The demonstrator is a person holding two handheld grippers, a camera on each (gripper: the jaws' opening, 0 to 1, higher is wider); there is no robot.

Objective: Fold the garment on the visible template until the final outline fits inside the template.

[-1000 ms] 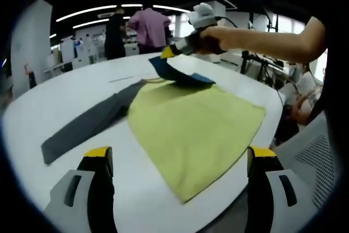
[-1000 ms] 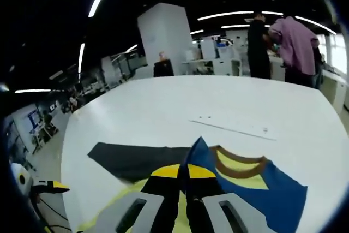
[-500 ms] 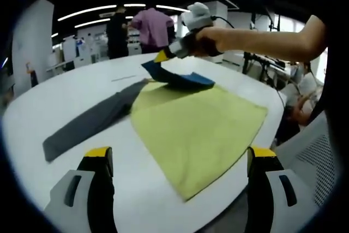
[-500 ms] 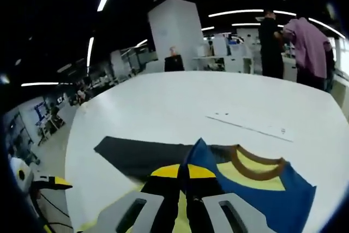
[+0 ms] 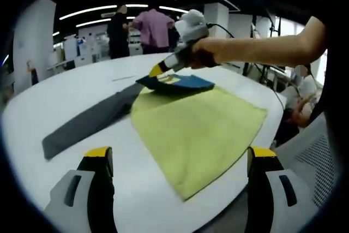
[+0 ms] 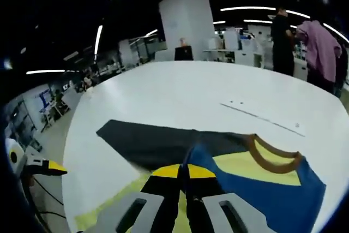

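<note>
Yellow-green garment (image 5: 199, 129) lies on the white table (image 5: 65, 91), its blue part (image 5: 177, 82) at 12 o'clock, pinched by my right gripper (image 6: 182, 173). My left gripper (image 5: 177, 162) hangs with jaws spread at 6 o'clock. A dark sleeve (image 5: 90, 121) stretches toward 9 o'clock.

A broad white table (image 6: 180, 91) with a rounded edge sits in an open, dim-ceilinged hall. Long curved light strips (image 5: 109, 10) run overhead. A tall white pillar (image 6: 185, 25) rises beyond the table, with white cabinets (image 5: 73, 47) and desks behind. Two people (image 5: 143, 28) stand at the far side, backs turned.
</note>
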